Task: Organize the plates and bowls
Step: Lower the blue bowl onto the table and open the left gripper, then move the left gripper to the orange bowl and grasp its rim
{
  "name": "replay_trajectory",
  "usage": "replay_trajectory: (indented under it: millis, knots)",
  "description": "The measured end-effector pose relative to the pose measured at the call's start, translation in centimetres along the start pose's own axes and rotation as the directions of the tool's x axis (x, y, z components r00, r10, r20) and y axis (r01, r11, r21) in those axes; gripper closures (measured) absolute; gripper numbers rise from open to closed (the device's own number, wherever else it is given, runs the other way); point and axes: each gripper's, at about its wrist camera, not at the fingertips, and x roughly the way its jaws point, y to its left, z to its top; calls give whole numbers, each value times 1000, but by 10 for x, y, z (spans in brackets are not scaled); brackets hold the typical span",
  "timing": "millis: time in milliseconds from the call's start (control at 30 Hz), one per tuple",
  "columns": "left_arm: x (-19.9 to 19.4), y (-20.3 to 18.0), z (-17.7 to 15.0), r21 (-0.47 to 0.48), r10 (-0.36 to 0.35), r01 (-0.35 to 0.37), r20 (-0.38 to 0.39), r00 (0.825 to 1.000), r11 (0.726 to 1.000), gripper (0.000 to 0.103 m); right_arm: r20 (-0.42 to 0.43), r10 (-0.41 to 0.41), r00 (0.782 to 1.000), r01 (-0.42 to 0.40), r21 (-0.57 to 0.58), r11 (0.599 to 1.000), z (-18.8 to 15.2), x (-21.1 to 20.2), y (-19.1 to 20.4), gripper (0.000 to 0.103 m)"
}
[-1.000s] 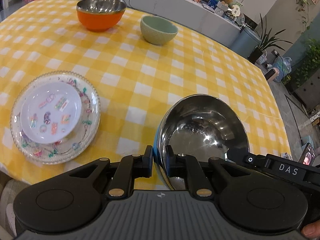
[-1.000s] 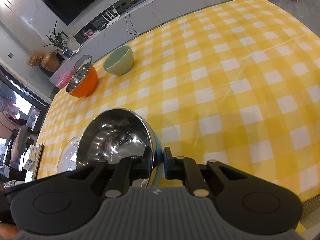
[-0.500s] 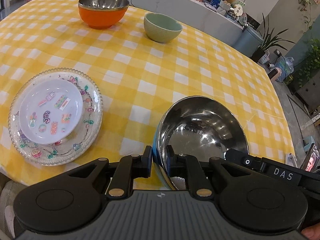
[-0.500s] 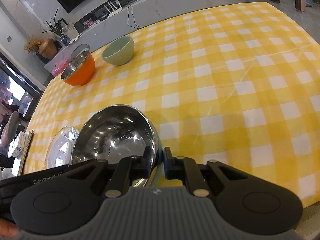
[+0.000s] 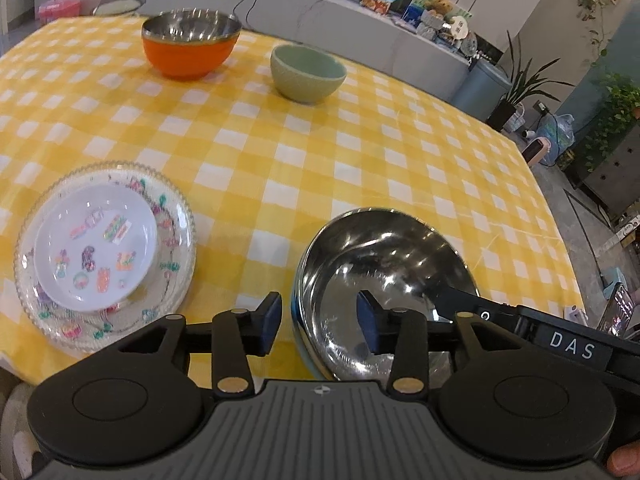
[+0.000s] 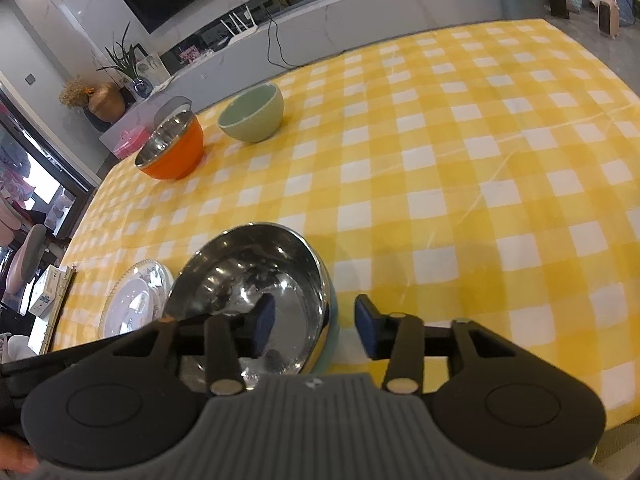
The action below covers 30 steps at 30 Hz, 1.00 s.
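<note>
The yellow checked table [image 5: 304, 152] bears the steel bowl [image 5: 384, 276] near its front edge. Left gripper [image 5: 318, 322] and right gripper [image 6: 314, 328] both straddle its rim, released; draw each straight back so no pad tips it

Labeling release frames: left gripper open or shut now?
Open. Left gripper pads straddle the steel bowl rim with visible gaps on both sides.

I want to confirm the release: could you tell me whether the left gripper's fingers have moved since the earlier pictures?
Yes. The left gripper has opened: its fingers, earlier clamped on the steel bowl's rim, now stand apart on either side of it.
</note>
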Motion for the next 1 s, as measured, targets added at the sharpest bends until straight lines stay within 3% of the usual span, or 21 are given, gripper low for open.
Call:
replay_trajectory:
  millis: [133,433,667,1000]
  knots:
    - [-8,0,7,23,10,-11,36,999,1000,52,61,-26,998,28,-33,999,1,-8,4,45]
    - [-30,1,40,124,38,-52,111,993,991,51,200,-73,977,83,-43,996,21,-25,15,38]
    - [-33,14,70,158,15,-33,114,993,987,51,183,-70,981,86,-78,993,44,-10,40,37]
    - [-19,54,111,154,42,-60,116,992,986,51,94,-22,995,36,-142,989,82,41,94,36]
